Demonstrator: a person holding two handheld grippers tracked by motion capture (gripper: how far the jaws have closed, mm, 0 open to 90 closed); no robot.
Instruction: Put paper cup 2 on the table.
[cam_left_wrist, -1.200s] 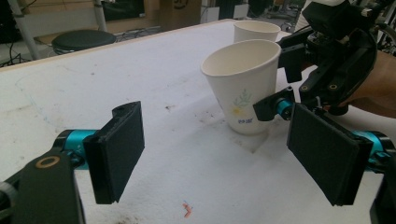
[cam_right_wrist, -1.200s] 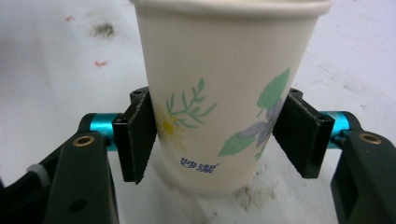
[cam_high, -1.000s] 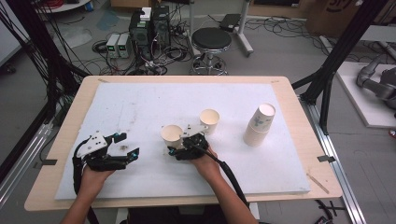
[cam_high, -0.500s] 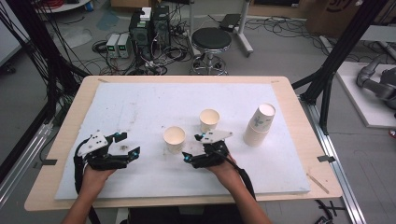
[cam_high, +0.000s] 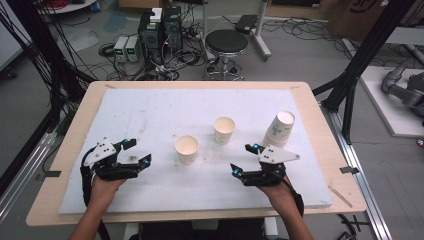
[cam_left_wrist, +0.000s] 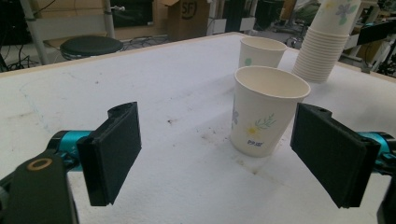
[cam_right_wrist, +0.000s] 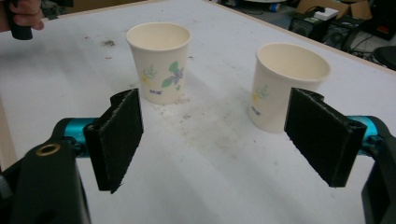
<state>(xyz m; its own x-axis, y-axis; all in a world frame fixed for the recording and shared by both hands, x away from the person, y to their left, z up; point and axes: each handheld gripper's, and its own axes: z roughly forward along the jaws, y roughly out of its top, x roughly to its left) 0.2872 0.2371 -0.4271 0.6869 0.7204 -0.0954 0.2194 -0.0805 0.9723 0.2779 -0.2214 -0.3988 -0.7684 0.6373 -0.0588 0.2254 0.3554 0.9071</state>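
Observation:
Two paper cups stand upright on the white mat, a nearer one (cam_high: 186, 149) (cam_left_wrist: 266, 112) (cam_right_wrist: 161, 63) and a farther one (cam_high: 224, 130) (cam_left_wrist: 261, 50) (cam_right_wrist: 285, 86). My left gripper (cam_high: 139, 151) (cam_left_wrist: 224, 156) rests at the front left, aimed at the nearer cup. Its jaws have just been opening, with nothing between them. My right gripper (cam_high: 241, 160) (cam_right_wrist: 219, 140) hovers at the front right, facing both cups from a short way off. Its jaws have just opened too and are empty.
A tilted stack of paper cups (cam_high: 279, 131) (cam_left_wrist: 327, 46) stands at the right of the mat (cam_high: 150, 110), just beyond my right hand. The wooden table edge (cam_high: 320, 107) frames the mat. A stool (cam_high: 226, 42) and electronics boxes are on the floor behind.
My right gripper let go of the nearer cup, opened, and drew away to the right. The cup stays upright where it was. My left hand has kept its place.

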